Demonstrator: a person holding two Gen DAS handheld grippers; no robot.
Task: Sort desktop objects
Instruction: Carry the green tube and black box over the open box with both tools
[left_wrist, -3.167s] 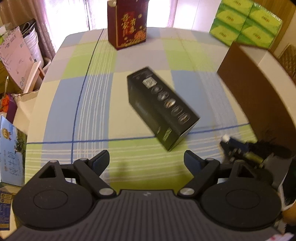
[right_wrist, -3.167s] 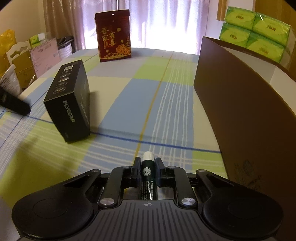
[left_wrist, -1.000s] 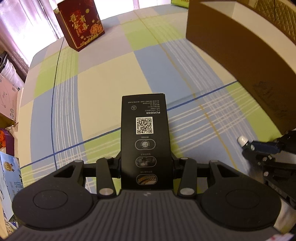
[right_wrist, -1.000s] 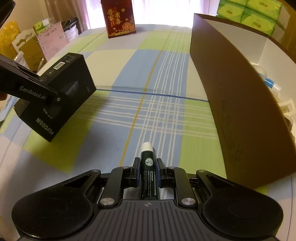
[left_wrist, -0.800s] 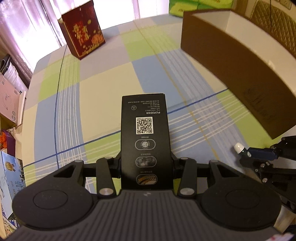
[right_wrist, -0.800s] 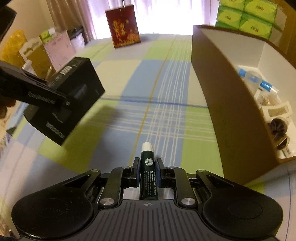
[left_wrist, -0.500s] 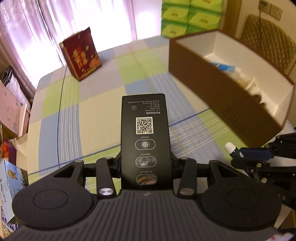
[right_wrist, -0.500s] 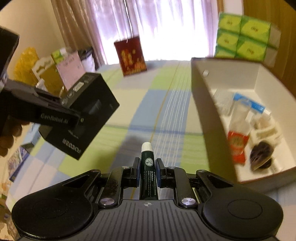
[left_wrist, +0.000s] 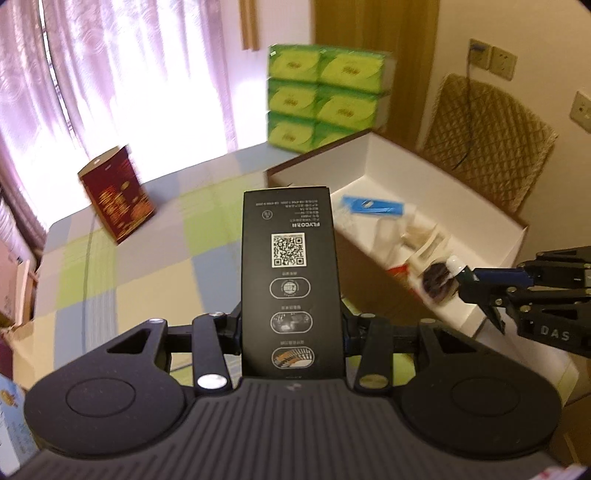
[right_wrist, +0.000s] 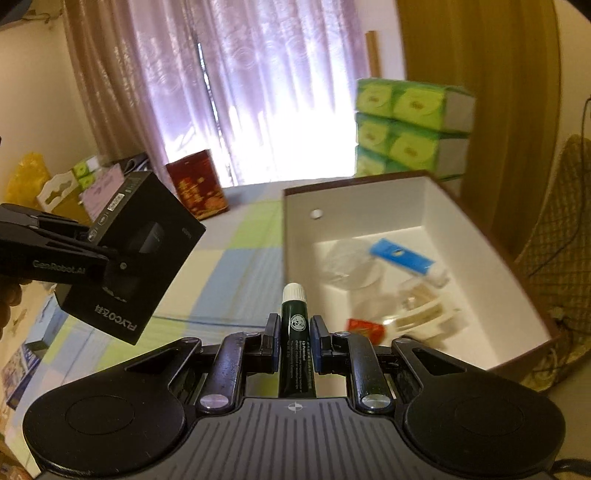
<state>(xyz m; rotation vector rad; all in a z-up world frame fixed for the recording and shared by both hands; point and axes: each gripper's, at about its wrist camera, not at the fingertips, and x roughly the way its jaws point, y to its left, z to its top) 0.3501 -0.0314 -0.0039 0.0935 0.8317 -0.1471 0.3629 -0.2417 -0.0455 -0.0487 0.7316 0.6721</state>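
Note:
My left gripper (left_wrist: 291, 328) is shut on a long black box (left_wrist: 291, 280) with a QR code, held in the air above the checked tablecloth. In the right wrist view that same black box (right_wrist: 140, 258) hangs at the left in the left gripper (right_wrist: 107, 262). My right gripper (right_wrist: 294, 339) is shut on a dark green lip balm tube (right_wrist: 295, 332) with a white cap, pointing toward the open brown storage box (right_wrist: 436, 206). In the left wrist view the right gripper (left_wrist: 476, 288) reaches in from the right over the storage box (left_wrist: 373, 151).
The storage box has a white inside and holds a blue-capped tube (right_wrist: 402, 258), a red packet (right_wrist: 364, 326) and other small items. A dark red gift box (left_wrist: 116, 194) stands at the table's far left. Green tissue packs (left_wrist: 328, 98) are stacked behind. A woven chair (left_wrist: 487, 140) stands beyond the box.
Both grippers have risen from the table with their loads and tilted up. The storage box's inside, hidden a second ago behind its brown wall, now shows.

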